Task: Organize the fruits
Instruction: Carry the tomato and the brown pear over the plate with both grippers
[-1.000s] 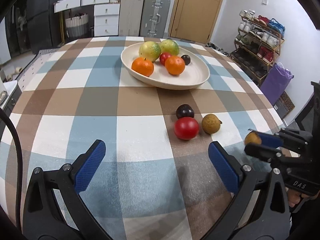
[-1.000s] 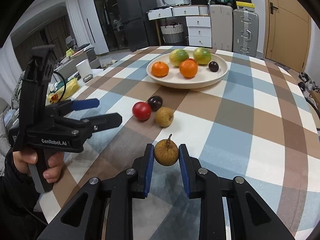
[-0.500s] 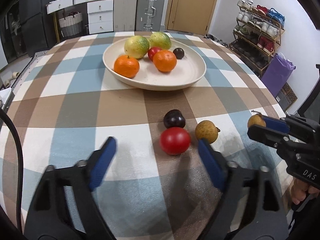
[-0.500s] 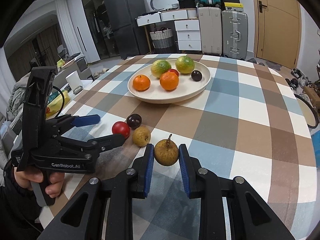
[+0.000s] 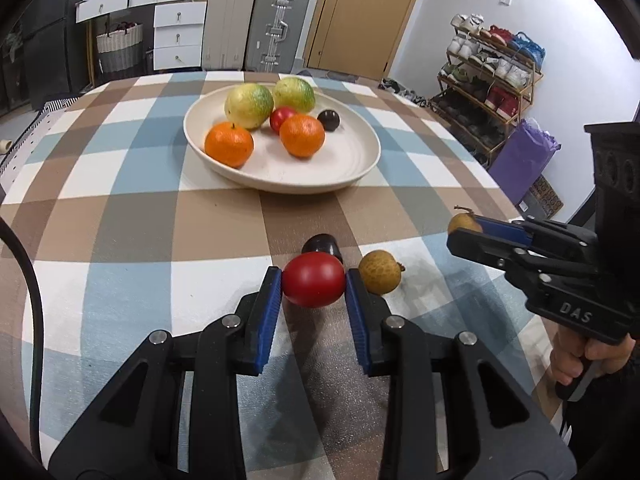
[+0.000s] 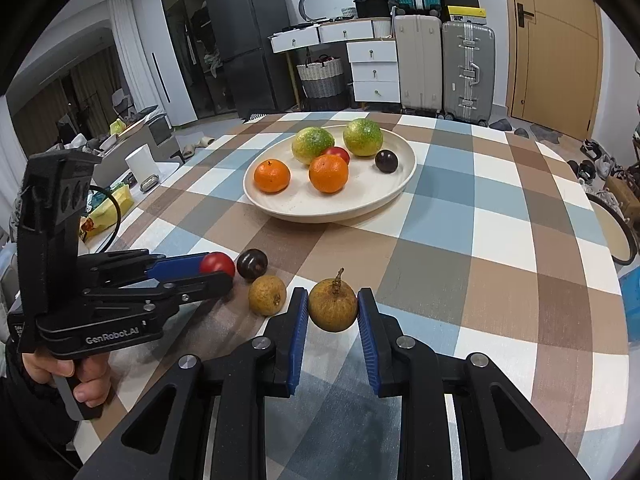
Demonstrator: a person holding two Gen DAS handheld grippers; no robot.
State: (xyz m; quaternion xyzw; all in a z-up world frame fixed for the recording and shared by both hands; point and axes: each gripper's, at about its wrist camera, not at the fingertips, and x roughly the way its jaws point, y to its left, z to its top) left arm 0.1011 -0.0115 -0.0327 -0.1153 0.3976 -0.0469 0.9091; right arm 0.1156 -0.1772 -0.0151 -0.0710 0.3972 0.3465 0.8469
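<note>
My left tool (image 5: 313,285) has just clamped the red fruit (image 5: 313,285); right tool (image 6: 333,312) grips the longan (image 6: 333,307); both go to the plate (image 5: 356,170) at 12 o'clock.

Just past the left gripper (image 5: 314,286) fingertips a dark plum (image 5: 322,245) touches the red tomato (image 5: 313,284) clamped between the pads, blocking the straight line ahead. Just outside its right finger lies a loose longan (image 5: 379,272), close against the pad. Beyond the plum, bare checked tablecloth (image 5: 224,220) runs to the near rim of the cream plate (image 5: 360,168). Inside the plate, open floor shows at the front and right; two oranges (image 5: 229,145), two green-yellow citrus (image 5: 249,105), a small red fruit and a dark plum crowd the back and left. Ahead of the right gripper (image 6: 333,312), holding a stemmed longan (image 6: 333,307), cloth lies open to the plate; to the left of its fingers sit the loose longan and the left gripper.
</note>
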